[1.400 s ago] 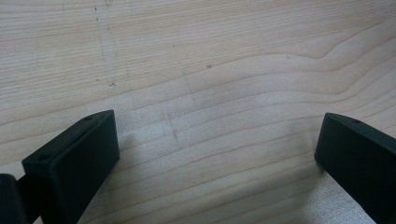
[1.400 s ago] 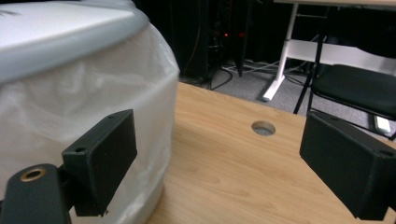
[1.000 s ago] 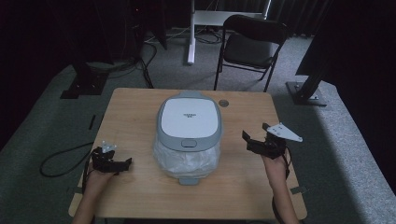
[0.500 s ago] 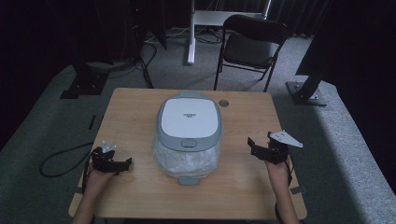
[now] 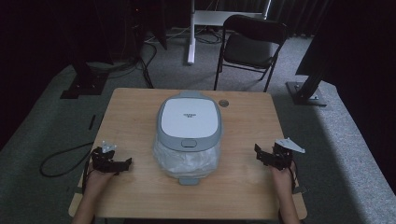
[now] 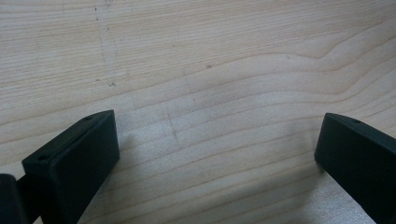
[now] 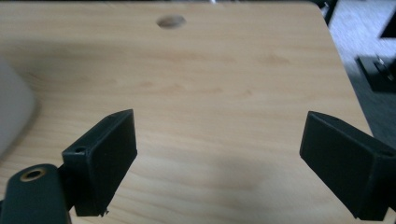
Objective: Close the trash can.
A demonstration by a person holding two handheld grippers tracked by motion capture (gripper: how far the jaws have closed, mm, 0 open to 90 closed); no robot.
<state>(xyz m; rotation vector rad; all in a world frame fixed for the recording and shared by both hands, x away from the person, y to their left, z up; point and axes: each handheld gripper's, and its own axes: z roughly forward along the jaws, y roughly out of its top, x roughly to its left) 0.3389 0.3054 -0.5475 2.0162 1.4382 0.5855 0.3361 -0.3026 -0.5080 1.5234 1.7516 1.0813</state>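
Both grippers (image 5: 114,163) (image 5: 267,157) wide, beside bin (image 5: 188,135)

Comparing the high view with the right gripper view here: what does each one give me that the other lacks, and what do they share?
High view alone: the whole bin with its white lid shut and a clear bag at its front, the left tongs low at the table's left, the folding chair behind. Right gripper view alone: the right tongs close up, jaws wide apart over bare wood. Shared: the wooden table and the round hole near its far edge.
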